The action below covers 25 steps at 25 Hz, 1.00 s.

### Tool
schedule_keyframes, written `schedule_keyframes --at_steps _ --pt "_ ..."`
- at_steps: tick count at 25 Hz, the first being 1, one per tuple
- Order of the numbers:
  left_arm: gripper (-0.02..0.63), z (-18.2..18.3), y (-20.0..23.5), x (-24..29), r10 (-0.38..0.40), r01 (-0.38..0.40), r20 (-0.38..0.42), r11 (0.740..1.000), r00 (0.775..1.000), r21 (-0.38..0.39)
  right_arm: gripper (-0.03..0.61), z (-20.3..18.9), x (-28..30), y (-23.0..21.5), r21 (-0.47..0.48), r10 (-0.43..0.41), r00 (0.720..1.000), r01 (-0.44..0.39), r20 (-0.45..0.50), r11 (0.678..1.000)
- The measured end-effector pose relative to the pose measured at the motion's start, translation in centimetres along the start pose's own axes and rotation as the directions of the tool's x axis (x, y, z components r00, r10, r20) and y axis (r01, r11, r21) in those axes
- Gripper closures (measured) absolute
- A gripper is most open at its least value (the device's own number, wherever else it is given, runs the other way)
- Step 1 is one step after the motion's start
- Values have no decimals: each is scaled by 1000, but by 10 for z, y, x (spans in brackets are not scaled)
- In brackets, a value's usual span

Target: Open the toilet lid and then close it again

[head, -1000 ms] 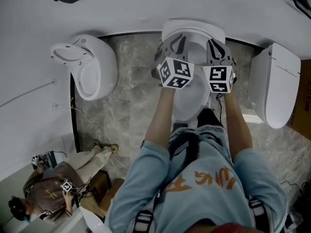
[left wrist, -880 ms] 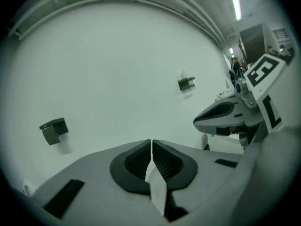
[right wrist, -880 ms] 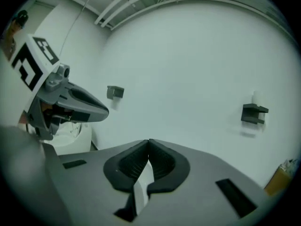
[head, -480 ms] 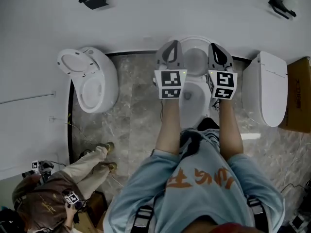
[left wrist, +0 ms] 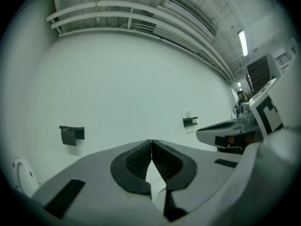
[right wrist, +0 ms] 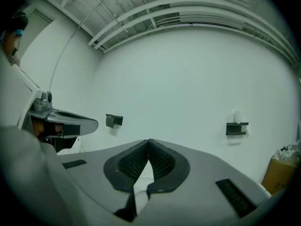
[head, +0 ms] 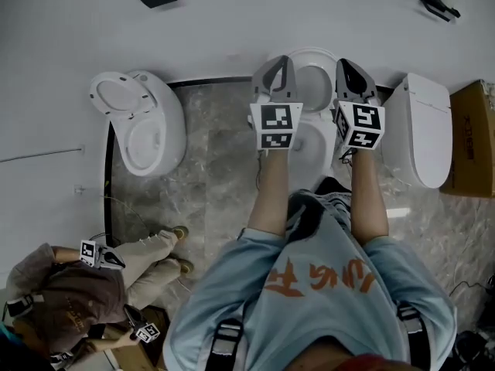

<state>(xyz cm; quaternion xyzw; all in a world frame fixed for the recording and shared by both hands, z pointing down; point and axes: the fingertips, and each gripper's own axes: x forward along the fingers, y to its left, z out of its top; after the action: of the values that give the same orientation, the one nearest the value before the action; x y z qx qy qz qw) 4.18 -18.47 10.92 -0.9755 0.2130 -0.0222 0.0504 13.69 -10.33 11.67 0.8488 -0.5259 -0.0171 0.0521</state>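
Bottom left, a second person [head: 69, 300] is crouching on the floor, well clear of the work. Next over, a spare toilet [head: 143, 126] is sitting against the wall with its lid up, not part of the job. The left claw [head: 276, 62] is pointing level at the wall, jaws pressed together with nothing between them; its own view is showing only bare wall and a dark wall bracket [left wrist: 71, 134] past the tips. Between the two arms, the task toilet [head: 312, 151] is standing in front of the wearer, and its lid [head: 313, 83] is looking raised and leaning back toward the wall, so the opening half is probably done. The right claw [head: 349, 66] is mirroring the left, jaws also together and empty, just to the other side of the lid. Both are likely hovering either side of it because a wide lid handles more evenly from two edges, and closed tips are suiting a push or hook rather than a pinch. Next step, by my guess: bringing the lid down gently so it isn't slamming. Far right, a closed toilet [head: 424, 130] and a cardboard box [head: 469, 137] are sitting unused.
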Motion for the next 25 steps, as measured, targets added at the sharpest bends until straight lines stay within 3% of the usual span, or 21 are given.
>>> schedule_keyframes --at_steps 5,11,13,16,17,21,23,25 --pt "584 -29 -3 11 -41 41 -56 999 998 0 565 -27 9 -7 -56 31 998 -35 -59 998" --pt "583 -98 -17 79 -174 187 -232 982 957 35 544 -75 53 -28 -120 77 977 -102 -201 988" --pt "575 -126 -24 108 -215 245 -301 967 929 65 523 -96 68 -35 -127 102 961 -138 -258 982" --pt "430 -175 -38 151 -261 344 -442 931 858 118 506 -132 82 -48 -136 128 928 -186 -350 973" --pt "411 -191 -41 163 -268 377 -488 916 830 138 503 -143 83 -50 -146 134 916 -203 -379 968" --pt "405 -246 -43 199 -269 501 -627 836 732 226 500 -175 89 -54 -191 164 876 -275 -453 942" --pt "404 -261 -41 214 -261 530 -652 809 711 254 499 -184 97 -59 -203 180 867 -302 -465 931" --pt "405 -265 -39 230 -255 544 -658 791 708 279 499 -190 109 -67 -212 196 863 -324 -467 922"
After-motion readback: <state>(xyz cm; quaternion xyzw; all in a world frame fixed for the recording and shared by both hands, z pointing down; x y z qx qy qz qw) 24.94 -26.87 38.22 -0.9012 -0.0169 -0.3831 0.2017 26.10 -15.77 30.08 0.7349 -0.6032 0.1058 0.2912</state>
